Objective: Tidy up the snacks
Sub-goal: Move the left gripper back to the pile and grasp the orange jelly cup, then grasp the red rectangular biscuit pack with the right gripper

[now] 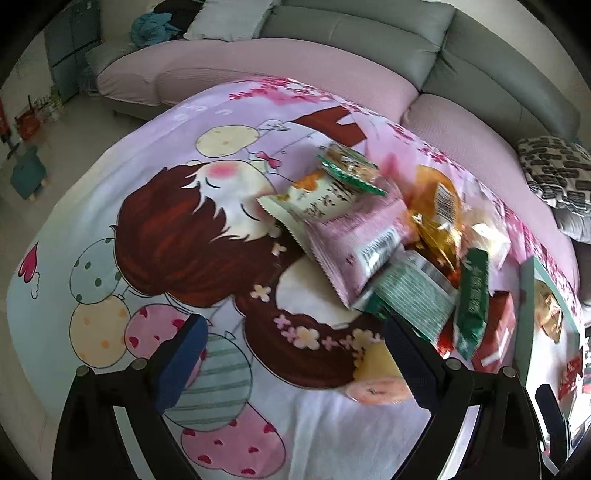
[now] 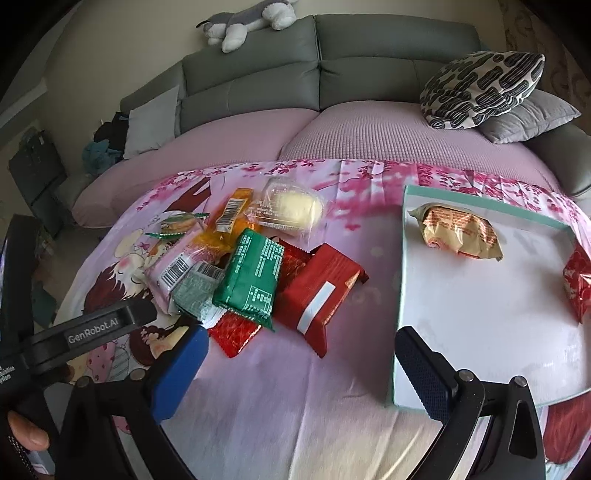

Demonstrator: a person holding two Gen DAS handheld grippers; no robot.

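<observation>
A pile of snack packets lies on a cartoon-print cloth: a green packet (image 2: 251, 273), a large red packet (image 2: 317, 291), a pink packet (image 2: 173, 266), an orange one (image 2: 231, 212) and a clear-wrapped yellow cake (image 2: 291, 208). A shallow white tray with a teal rim (image 2: 400, 295) at right holds a beige-orange packet (image 2: 460, 234) and a red packet (image 2: 578, 284). My right gripper (image 2: 299, 369) is open and empty, in front of the pile and the tray's near corner. My left gripper (image 1: 295, 358) is open and empty, left of the pile; the pink packet (image 1: 354, 236) and green packets (image 1: 410, 295) lie ahead.
The cloth (image 2: 280, 406) covers a low table before a grey sofa (image 2: 321, 74) with pink seat covers. A patterned cushion (image 2: 480, 88) and a plush dog (image 2: 243, 22) sit on the sofa. My left gripper's body (image 2: 92, 328) shows at left in the right wrist view.
</observation>
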